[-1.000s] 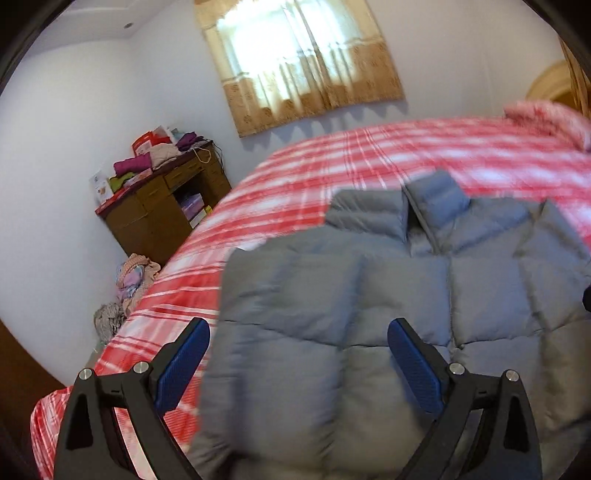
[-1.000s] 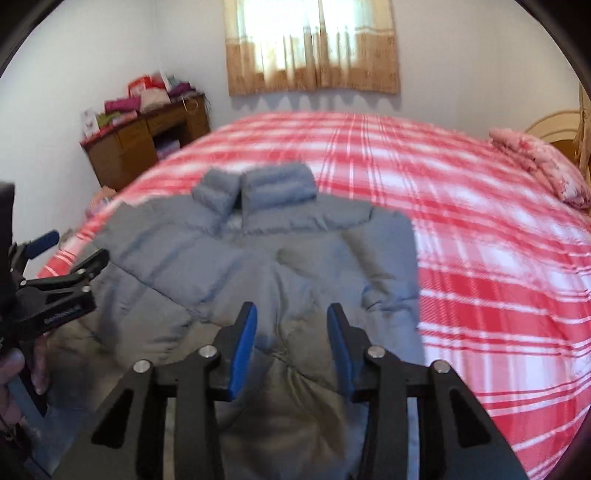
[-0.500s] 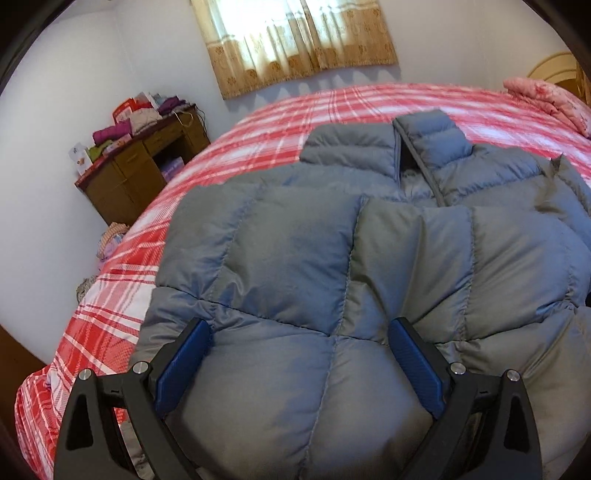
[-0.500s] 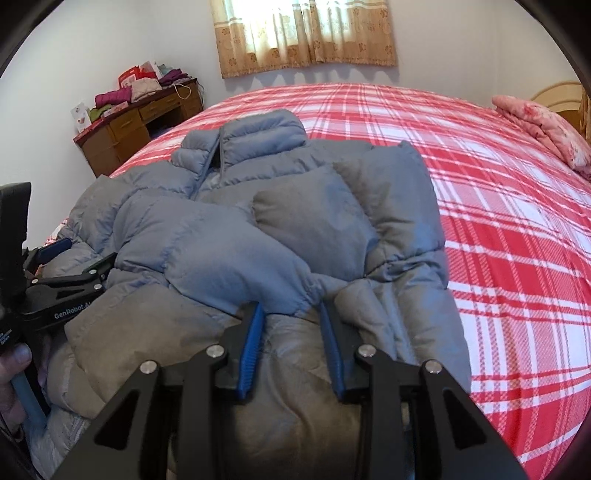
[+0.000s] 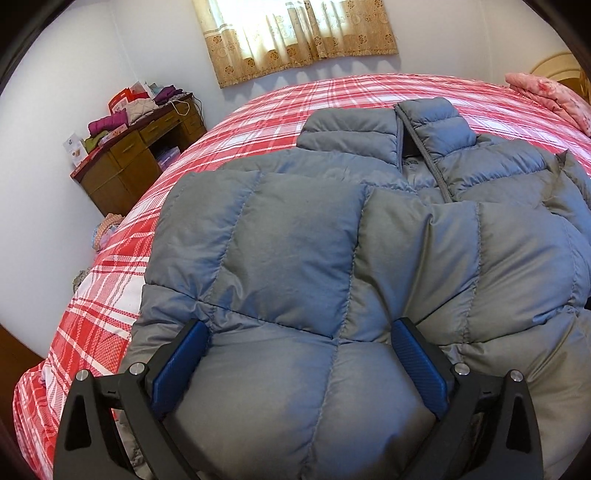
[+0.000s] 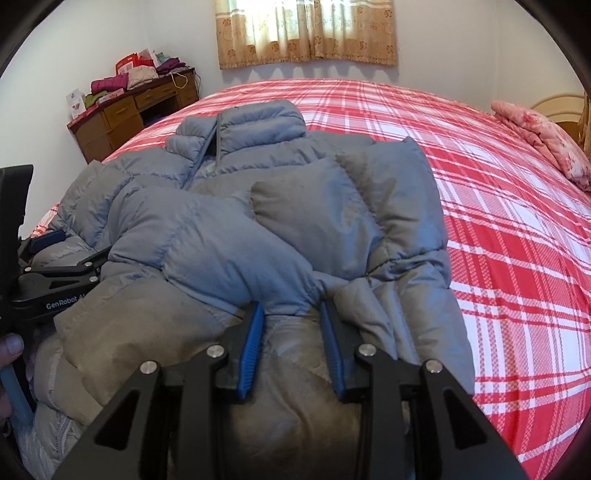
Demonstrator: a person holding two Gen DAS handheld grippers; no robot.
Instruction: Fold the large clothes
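A grey puffer jacket (image 5: 314,251) lies front up on the red plaid bed (image 5: 258,122), collar away from me, both sleeves folded across its chest. My left gripper (image 5: 299,332) is wide open and low over the jacket's near part, its blue pads either side of a puffed panel. My right gripper (image 6: 290,314) is shut on a fold of the jacket (image 6: 295,236) near the folded sleeve's end. The left gripper also shows at the left edge of the right wrist view (image 6: 55,258), resting against the jacket's side.
A wooden desk (image 5: 140,151) piled with clothes and boxes stands against the wall left of the bed. A curtained window (image 5: 299,33) is behind the bed. A pink pillow (image 6: 543,144) lies at the bed's far right. Clothes lie on the floor by the desk (image 5: 103,229).
Both grippers have come down and forward onto the jacket, which now fills the views. The right jaws have narrowed onto the fabric. The left jaws stayed wide open.
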